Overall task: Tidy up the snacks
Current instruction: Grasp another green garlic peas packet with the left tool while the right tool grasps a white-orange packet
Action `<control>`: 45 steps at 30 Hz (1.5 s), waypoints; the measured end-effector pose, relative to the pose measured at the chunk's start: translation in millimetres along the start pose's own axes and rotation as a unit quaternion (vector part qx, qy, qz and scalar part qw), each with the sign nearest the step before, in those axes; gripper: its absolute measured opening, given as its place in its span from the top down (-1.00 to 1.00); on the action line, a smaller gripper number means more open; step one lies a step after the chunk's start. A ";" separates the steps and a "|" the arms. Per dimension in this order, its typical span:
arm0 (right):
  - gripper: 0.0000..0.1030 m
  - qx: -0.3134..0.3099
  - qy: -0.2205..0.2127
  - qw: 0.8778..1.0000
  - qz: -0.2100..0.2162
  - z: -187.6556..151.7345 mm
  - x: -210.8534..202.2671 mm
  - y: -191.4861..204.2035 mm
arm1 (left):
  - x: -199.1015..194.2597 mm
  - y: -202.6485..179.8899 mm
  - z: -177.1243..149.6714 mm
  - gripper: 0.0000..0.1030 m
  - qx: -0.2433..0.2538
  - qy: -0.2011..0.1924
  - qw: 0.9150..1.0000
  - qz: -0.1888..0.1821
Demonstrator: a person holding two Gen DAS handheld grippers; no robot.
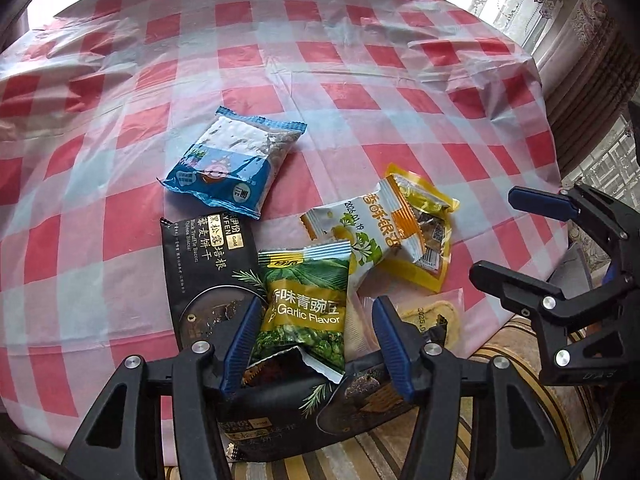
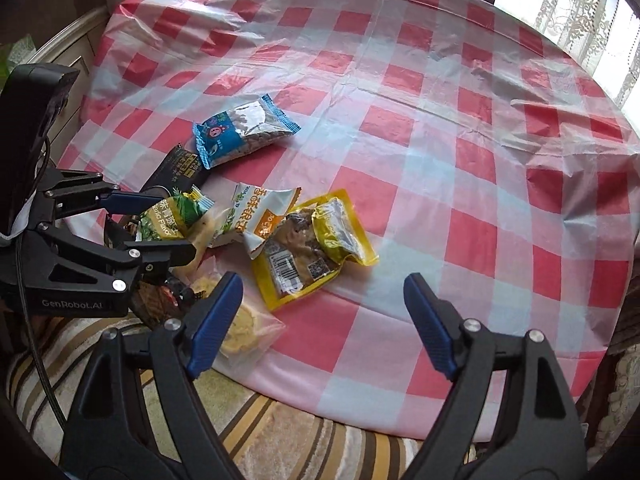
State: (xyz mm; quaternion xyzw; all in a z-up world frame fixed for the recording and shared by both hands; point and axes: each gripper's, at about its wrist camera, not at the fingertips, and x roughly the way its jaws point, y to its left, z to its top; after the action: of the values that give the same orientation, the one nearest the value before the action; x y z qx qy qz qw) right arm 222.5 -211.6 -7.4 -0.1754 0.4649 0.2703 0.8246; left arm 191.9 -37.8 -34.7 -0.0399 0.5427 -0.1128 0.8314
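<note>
Several snack packets lie near the table's front edge. My left gripper (image 1: 316, 340) is open around a green garlic-flavour pea packet (image 1: 304, 308), which rests on a black biscuit packet (image 1: 208, 272). A blue packet (image 1: 236, 160), a white packet (image 1: 360, 236) and a yellow packet (image 1: 428, 236) lie beyond. In the right wrist view, my right gripper (image 2: 320, 320) is open and empty above the table edge, just in front of the yellow packet (image 2: 312, 248). The left gripper (image 2: 140, 220) shows there at the left, by the green packet (image 2: 172, 216).
The round table has a red and white checked plastic cloth (image 2: 440, 140). A clear bag with a pale cake (image 2: 244, 328) and another black packet (image 1: 320, 412) hang at the front edge. A striped cushion (image 2: 280, 432) lies below. Curtains (image 1: 580, 40) hang behind.
</note>
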 end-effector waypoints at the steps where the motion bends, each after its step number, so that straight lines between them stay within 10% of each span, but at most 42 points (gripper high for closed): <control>1: -0.65 -0.020 -0.001 1.000 -0.005 2.4 1.7 3.7 | 0.3 -0.2 0.3 -0.01 0.003 -0.002 1.000 0.002; 28: -0.57 -0.326 0.103 0.936 0.085 54.5 83.0 61.0 | -25.7 63.9 -8.0 0.27 -0.141 -0.091 0.984 -0.068; 33: -0.19 -0.282 0.108 0.945 0.130 62.6 89.5 51.3 | -23.8 67.2 -7.4 0.27 -0.148 -0.091 0.982 -0.074; 45: -0.15 -0.160 0.054 0.980 0.103 56.5 85.4 28.4 | -23.1 66.5 -7.9 0.27 -0.146 -0.095 0.982 -0.071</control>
State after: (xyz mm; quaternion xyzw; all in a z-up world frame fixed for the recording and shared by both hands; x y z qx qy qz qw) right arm 279.1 -134.4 -53.5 -0.2708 0.4748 0.4150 0.7273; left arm 185.4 32.6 -29.9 -0.2092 0.4676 -0.0868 0.8544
